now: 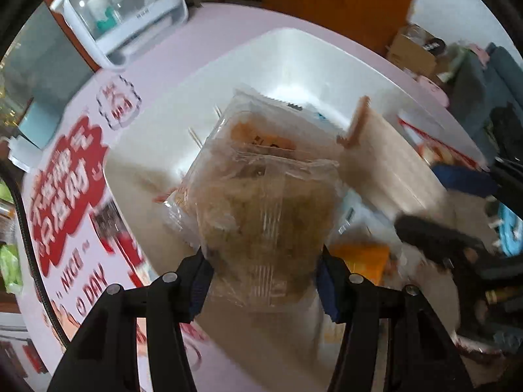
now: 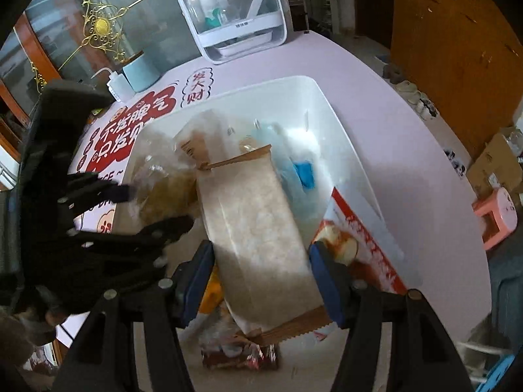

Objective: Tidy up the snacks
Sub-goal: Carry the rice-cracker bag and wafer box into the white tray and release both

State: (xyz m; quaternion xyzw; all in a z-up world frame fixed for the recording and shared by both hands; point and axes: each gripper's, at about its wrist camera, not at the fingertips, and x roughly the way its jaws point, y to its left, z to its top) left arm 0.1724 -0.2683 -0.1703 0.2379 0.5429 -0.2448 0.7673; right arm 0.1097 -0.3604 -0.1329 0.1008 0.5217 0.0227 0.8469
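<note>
My left gripper (image 1: 263,261) is shut on a clear-wrapped pack of brownish snacks (image 1: 261,202), held above the white bin (image 1: 294,36). My right gripper (image 2: 260,258) is shut on a beige packet with brown serrated ends (image 2: 255,228), also over the bin (image 2: 248,88). The two grippers hang side by side: the left gripper (image 2: 160,205) with its clear pack (image 2: 163,179) shows at the left of the right wrist view. The beige packet (image 1: 385,150) shows at the right of the left wrist view. In the bin lie a blue packet (image 2: 304,171), an orange packet (image 1: 362,258) and a red-wrapped snack (image 2: 242,356).
A red-and-white box (image 2: 366,235) leans at the bin's right wall. The bin stands on a pink tablecloth with red print (image 2: 130,124). Behind it are a white clear-fronted container (image 2: 235,16), a light-blue cup (image 2: 140,68) and a squeeze bottle (image 2: 117,85). A pink stool (image 2: 497,215) stands on the floor.
</note>
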